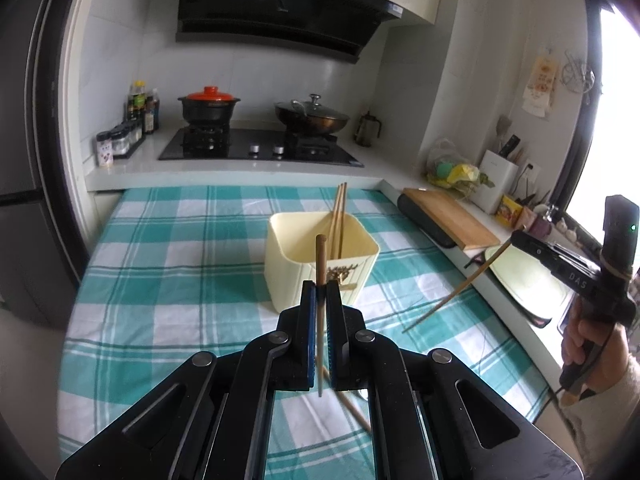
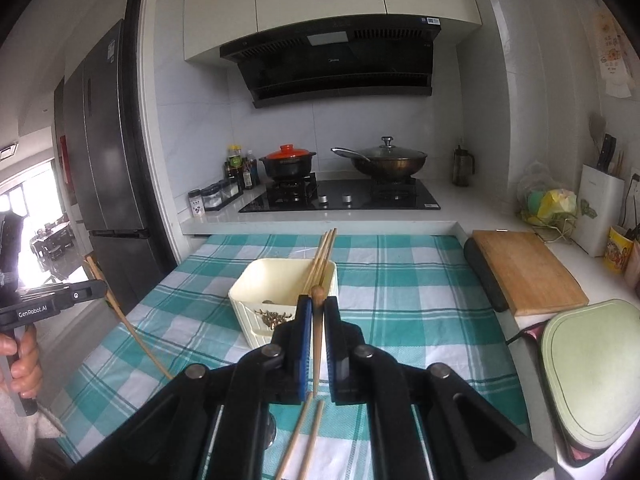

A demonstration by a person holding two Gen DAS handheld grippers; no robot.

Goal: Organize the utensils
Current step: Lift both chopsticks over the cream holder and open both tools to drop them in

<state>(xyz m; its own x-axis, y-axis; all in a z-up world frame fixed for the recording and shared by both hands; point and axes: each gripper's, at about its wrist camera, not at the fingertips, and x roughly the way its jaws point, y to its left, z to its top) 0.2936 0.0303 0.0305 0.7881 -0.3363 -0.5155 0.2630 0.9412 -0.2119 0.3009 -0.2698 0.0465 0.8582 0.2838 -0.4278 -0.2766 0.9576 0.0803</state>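
Your left tool (image 1: pixel 321 294) clamping a brown wooden chopstick (image 1: pixel 320 264), your right tool (image 2: pixel 317 308) gripping another wooden chopstick (image 2: pixel 317 328), cream square plastic holder (image 1: pixel 288 268) waiting ahead

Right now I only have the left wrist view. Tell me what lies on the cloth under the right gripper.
Observer: Two loose chopsticks lie side by side on the checked cloth, just below the right gripper.
Operator: Check that gripper's hold.
Observer: Its jaws are shut on the right-held chopstick, whose rounded end pokes just above the fingertips.
Operator: Now describe my stick from the side.
Observer: The left-held chopstick slants in the left gripper, its long end pointing down toward the cloth.
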